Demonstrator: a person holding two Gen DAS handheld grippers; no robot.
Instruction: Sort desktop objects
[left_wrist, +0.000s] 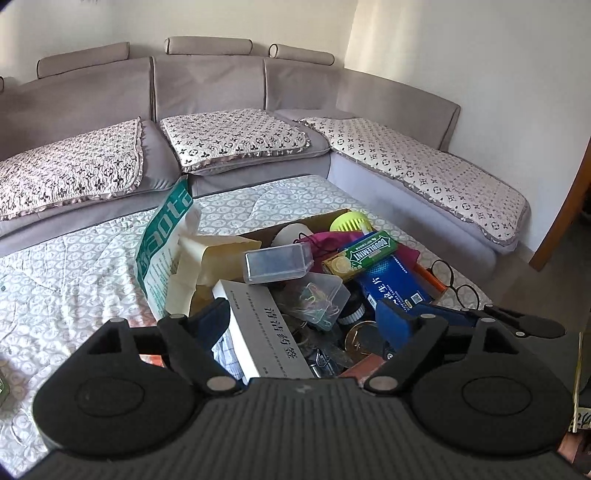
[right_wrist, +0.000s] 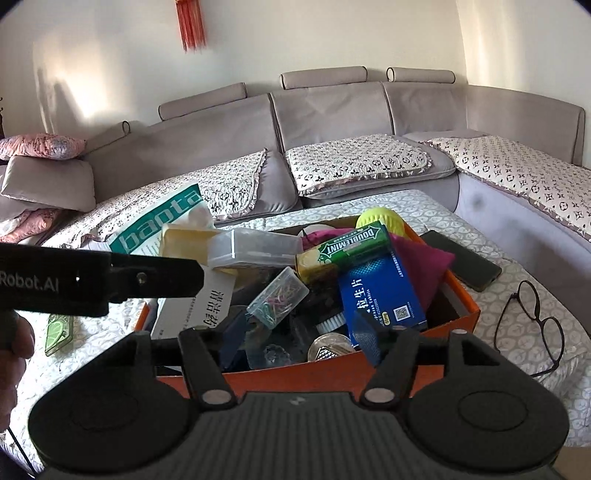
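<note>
An orange box (right_wrist: 458, 325) full of small objects stands on the quilted table. In it lie a blue tablet box (right_wrist: 380, 291), a green Doublemint pack (right_wrist: 354, 243), a clear case of coloured paper clips (right_wrist: 279, 297), a white box with Chinese print (left_wrist: 258, 332), a clear plastic case (left_wrist: 277, 264), a yellow ball (right_wrist: 380, 219) and a magenta cloth (right_wrist: 421, 269). My left gripper (left_wrist: 303, 317) is open and empty over the box's near end. My right gripper (right_wrist: 299, 336) is open and empty at the box's near wall. The left gripper's body (right_wrist: 99, 280) shows in the right wrist view.
Black-rimmed glasses (right_wrist: 532, 325) and a dark phone (right_wrist: 461, 258) lie on the table right of the box. A green-and-white bag (left_wrist: 162, 251) and a yellow tissue pack (left_wrist: 221, 254) stand at its left. A small green item (right_wrist: 59, 332) lies left. A grey sofa (left_wrist: 240, 92) wraps behind.
</note>
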